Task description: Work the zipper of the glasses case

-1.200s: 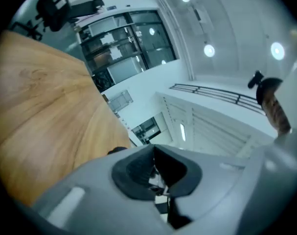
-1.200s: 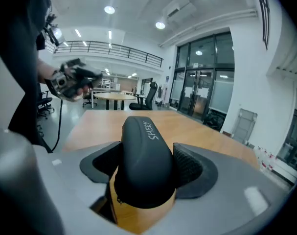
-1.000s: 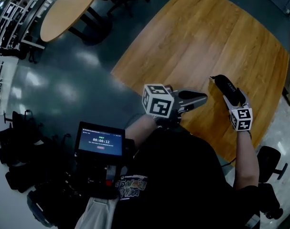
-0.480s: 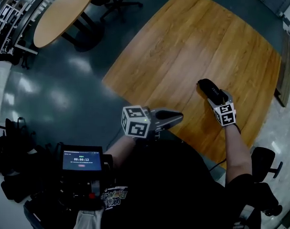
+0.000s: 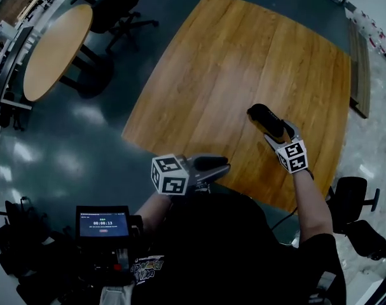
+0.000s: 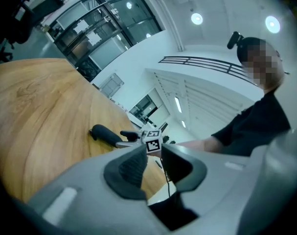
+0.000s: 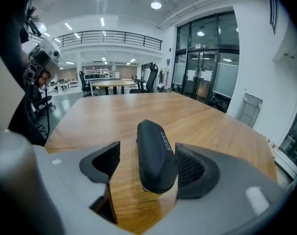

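Head view looks steeply down on a large wooden worktop (image 5: 243,62) with rounded corners that stands on a dark glossy floor (image 5: 84,138). The person stands at its near edge with a hand-held gripper in each hand. The right hand-held gripper (image 5: 275,135) reaches over the wood near that edge, with the black oblong glasses case (image 5: 264,117) at its tip. In the right gripper view its jaws stand spread with the case lengthwise between them. The case's side lies against the ribbed pad (image 7: 190,168) on the view's right, and bare wood shows in the gap to the other pad. The case bears white lettering along its top and appears to rest on the worktop. The left hand-held gripper (image 5: 224,166) hangs at the worktop's near edge, well apart from the case, with its marker cube (image 5: 169,175) towards the person. In the left gripper view its jaws have just been opening and now stand a narrow gap apart with nothing between them. Beyond them lie the case and the other gripper's marker cube (image 6: 153,143). A round light wooden table (image 5: 56,49) stands on the floor at the far left.
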Action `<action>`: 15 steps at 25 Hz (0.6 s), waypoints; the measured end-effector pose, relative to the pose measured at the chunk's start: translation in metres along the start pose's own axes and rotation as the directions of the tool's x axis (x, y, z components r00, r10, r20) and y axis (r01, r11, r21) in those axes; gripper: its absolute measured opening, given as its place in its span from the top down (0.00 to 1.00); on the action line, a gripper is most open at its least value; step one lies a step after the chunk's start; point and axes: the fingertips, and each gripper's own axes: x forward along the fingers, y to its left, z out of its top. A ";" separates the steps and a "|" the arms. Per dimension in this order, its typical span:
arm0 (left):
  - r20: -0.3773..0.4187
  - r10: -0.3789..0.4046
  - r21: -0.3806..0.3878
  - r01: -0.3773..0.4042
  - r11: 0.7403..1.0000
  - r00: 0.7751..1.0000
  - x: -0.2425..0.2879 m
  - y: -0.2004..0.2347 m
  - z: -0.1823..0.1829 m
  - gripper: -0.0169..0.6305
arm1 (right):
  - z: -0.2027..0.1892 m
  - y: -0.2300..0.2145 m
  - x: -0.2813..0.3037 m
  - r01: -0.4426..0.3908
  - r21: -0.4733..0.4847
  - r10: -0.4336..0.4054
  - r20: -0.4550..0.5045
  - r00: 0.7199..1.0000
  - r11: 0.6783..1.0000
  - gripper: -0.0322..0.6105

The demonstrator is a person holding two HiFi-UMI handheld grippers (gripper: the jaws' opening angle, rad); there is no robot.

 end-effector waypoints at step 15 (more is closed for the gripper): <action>-0.332 -0.359 0.143 0.423 0.895 0.872 0.021 -0.069 -0.017 0.97 | 0.162 0.138 -0.139 -0.256 0.493 -0.084 0.567 0.819 0.831 0.94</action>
